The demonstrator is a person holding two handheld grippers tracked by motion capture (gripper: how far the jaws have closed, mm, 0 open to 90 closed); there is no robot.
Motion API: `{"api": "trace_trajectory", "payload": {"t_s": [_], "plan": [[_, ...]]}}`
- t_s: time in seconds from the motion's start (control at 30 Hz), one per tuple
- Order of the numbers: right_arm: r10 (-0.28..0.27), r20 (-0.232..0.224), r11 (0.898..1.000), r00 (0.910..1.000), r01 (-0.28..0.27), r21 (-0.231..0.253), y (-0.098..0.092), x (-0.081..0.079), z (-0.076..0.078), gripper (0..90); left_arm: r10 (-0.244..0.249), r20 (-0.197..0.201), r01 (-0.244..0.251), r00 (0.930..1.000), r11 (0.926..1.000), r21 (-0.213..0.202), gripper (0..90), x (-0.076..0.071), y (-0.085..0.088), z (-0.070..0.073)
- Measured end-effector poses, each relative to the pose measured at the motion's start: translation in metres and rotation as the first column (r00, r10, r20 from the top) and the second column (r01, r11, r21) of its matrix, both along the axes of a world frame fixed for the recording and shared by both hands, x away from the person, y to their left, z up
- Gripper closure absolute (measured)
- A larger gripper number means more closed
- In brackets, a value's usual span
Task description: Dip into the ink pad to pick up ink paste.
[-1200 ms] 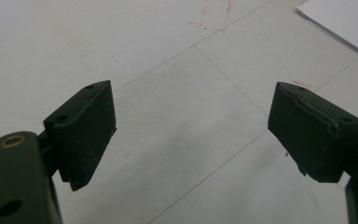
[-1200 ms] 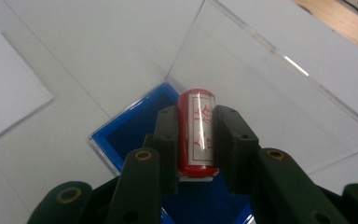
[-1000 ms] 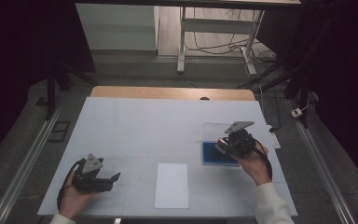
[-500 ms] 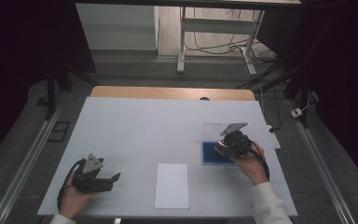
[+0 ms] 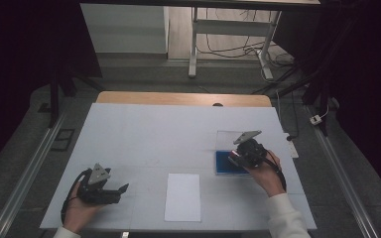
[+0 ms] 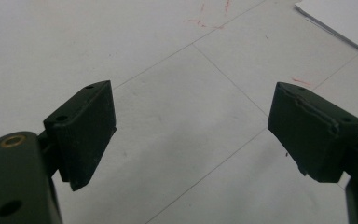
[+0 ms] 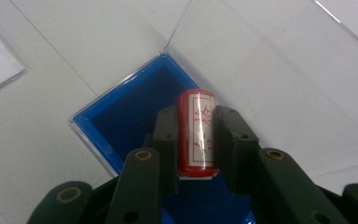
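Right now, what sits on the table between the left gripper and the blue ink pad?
In the high view, one white paper sheet lies flat between the left gripper and the blue ink pad; the rest of that table stretch is bare.

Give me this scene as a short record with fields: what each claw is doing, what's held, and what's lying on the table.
right claw: shut on the red stamp, held over the blue ink pad
red stamp: cylinder with a white label bearing red characters, pinched on both sides
blue ink pad: open square tray, its clear lid folded back flat on the table
left claw: open, nothing between its jaws, low over the white table
white paper sheet: flat near the front edge, between the two hands, untouched
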State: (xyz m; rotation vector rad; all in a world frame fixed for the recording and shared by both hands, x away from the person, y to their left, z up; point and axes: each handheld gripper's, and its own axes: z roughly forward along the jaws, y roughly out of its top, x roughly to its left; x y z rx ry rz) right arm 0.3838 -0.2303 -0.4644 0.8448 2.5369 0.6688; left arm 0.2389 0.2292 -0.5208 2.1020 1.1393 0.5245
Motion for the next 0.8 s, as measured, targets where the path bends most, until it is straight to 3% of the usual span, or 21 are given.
{"api": "trace_trajectory", "payload": {"t_s": [0.8], "plan": [[-0.02, -0.014, 0.998, 0.9997, 0.021, 0.051, -0.0078, 0.0021, -0.0081, 70.4, -0.001, 0.001, 0.001, 1.0, 1.0, -0.001, 15.3, -0.0012, -0.0004, 0.0009]]}}
